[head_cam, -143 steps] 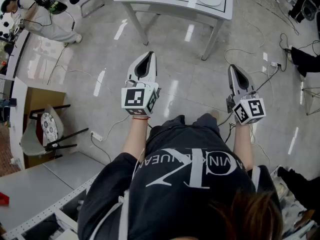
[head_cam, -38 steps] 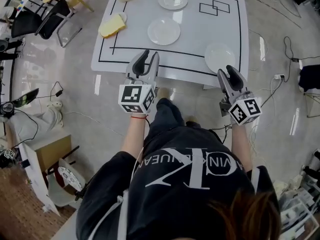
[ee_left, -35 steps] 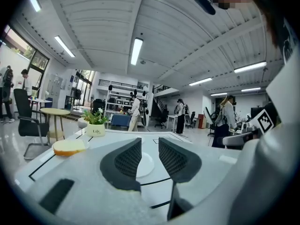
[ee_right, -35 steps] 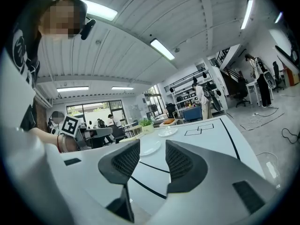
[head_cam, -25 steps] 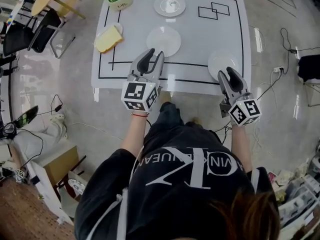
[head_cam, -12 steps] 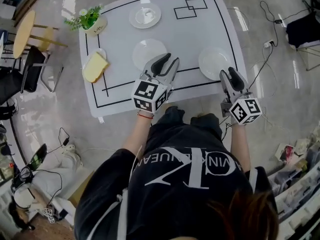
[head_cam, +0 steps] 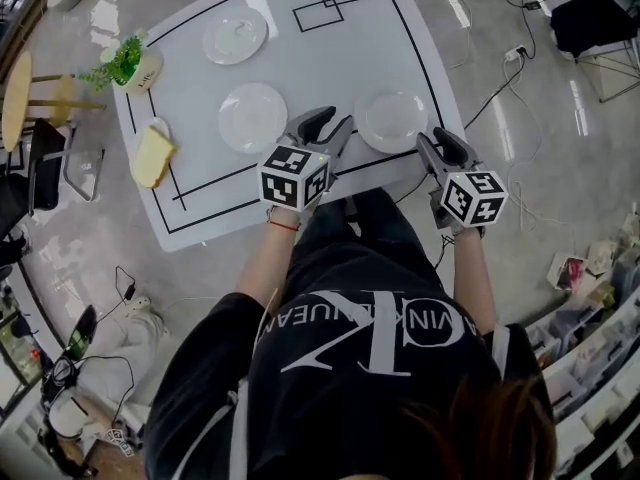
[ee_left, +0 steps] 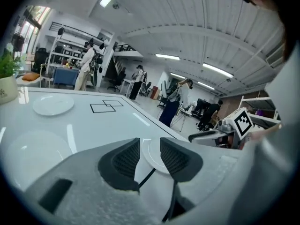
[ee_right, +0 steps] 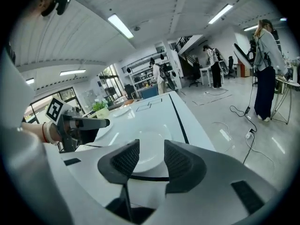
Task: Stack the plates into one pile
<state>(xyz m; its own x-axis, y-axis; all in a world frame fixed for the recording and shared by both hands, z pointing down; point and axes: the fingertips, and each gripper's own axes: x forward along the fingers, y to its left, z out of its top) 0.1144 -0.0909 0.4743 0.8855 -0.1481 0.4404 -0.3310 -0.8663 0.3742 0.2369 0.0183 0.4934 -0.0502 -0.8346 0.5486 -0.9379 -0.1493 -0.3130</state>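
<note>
gleaming round white plates (head_cam: 253, 118) lie apart on glossy rectangular table (head_cam: 330, 63)

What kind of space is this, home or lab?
Probably a robotics data-collection lab, not a home: white table marked with black outlines, loose cables across the polished floor, and several people standing about an open hall.

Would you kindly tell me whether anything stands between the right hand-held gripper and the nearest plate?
Nothing visible does. The right hand-held gripper points at the plate across a bare strip of table, with its jaws apart and empty.
</note>
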